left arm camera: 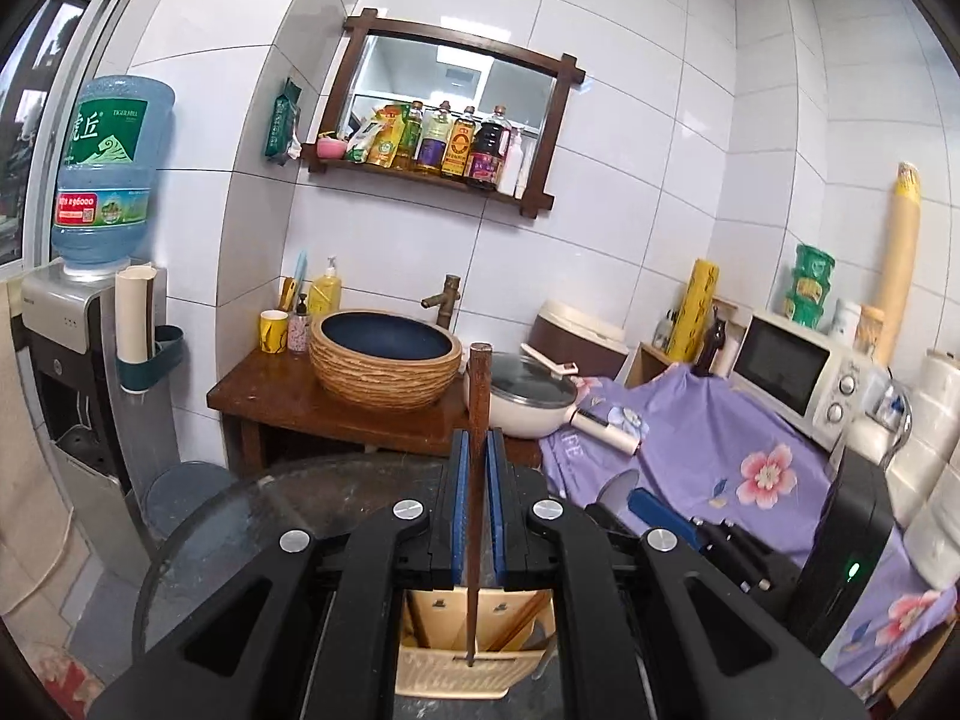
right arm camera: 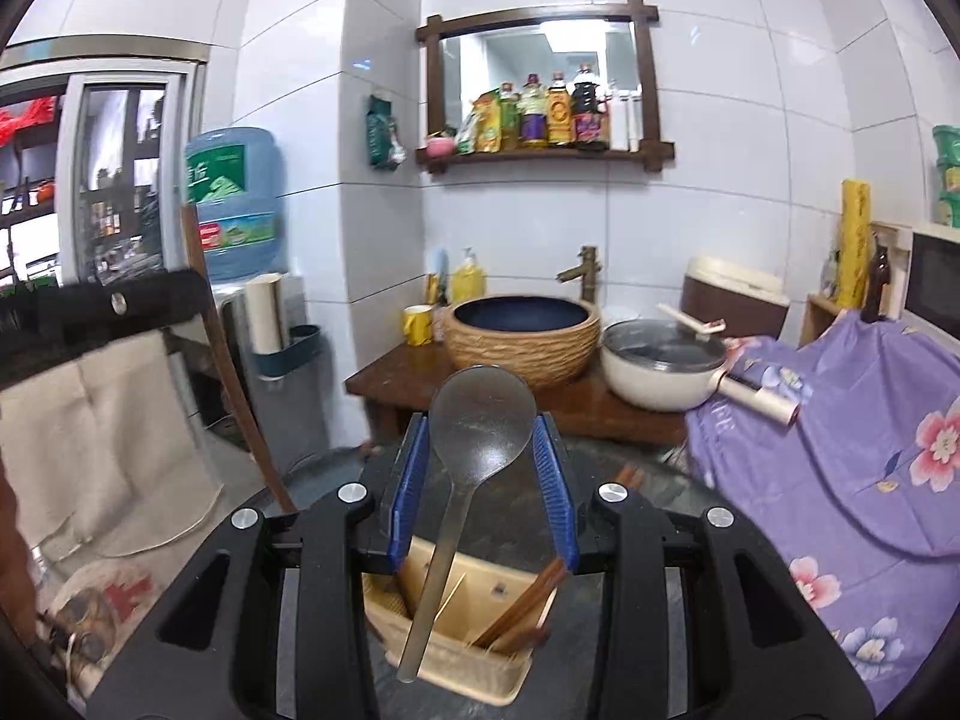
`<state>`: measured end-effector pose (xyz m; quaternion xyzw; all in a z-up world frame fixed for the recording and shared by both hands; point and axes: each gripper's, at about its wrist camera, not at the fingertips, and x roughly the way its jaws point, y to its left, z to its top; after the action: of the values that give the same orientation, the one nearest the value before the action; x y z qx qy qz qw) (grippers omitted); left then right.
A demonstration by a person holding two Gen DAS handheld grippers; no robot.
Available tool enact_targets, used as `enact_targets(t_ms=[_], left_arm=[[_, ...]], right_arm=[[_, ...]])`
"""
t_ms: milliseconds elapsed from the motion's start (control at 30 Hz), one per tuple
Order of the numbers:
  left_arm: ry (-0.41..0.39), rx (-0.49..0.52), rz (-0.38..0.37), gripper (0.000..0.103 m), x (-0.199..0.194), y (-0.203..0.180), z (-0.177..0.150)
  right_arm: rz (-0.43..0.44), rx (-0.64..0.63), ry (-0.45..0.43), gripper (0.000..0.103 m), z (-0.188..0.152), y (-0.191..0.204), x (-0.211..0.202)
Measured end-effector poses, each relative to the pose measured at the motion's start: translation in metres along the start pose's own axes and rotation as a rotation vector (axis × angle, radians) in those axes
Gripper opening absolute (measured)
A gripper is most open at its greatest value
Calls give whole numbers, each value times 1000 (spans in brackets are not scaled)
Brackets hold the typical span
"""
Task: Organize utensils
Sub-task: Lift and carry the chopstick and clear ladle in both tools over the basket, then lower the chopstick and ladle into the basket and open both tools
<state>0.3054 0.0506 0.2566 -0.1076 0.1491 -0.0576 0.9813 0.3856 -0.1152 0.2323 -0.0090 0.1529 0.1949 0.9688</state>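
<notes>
Two tongs, chopstick (left arm camera: 478,420) and spoon (right arm camera: 480,420)

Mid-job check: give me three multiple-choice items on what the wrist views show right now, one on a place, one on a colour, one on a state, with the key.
1. Where is the beige utensil holder?
A. On the wooden sink stand
B. Below both grippers, on the dark round table
C. On the microwave

2. What colour is the cloth draped at the right?
A. Purple with pink flowers
B. Plain green
C. Red checked

3. What does the right gripper hold?
A. Nothing, jaws wide apart
B. A wooden chopstick
C. A metal spoon, gripped at the bowl

Key: 1 B, the holder shows under the jaws in both wrist views, standing on the round table. 2 A, pink blossoms on purple fabric. 3 C, the spoon sits bowl-up between the blue pads with its handle hanging down; the left gripper is the one shut on a brown stick.
</notes>
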Motion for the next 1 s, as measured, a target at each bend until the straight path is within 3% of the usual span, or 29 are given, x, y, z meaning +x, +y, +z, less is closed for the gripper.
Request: enact_targets(t_ms=[267, 633, 933, 1000], left_arm=[[-15, 20, 107, 6, 37, 5, -25], [108, 26, 82, 6, 62, 18, -83], [188, -12, 32, 6, 63, 42, -112], [193, -5, 22, 6, 60, 45, -116]], right_arm=[[-84, -35, -23, 37, -21, 1, 41], [-109, -139, -2, 37, -76, 25, 56], [-26, -146, 94, 37, -107, 24, 50], [-18, -147, 101, 41, -110, 23, 49]])
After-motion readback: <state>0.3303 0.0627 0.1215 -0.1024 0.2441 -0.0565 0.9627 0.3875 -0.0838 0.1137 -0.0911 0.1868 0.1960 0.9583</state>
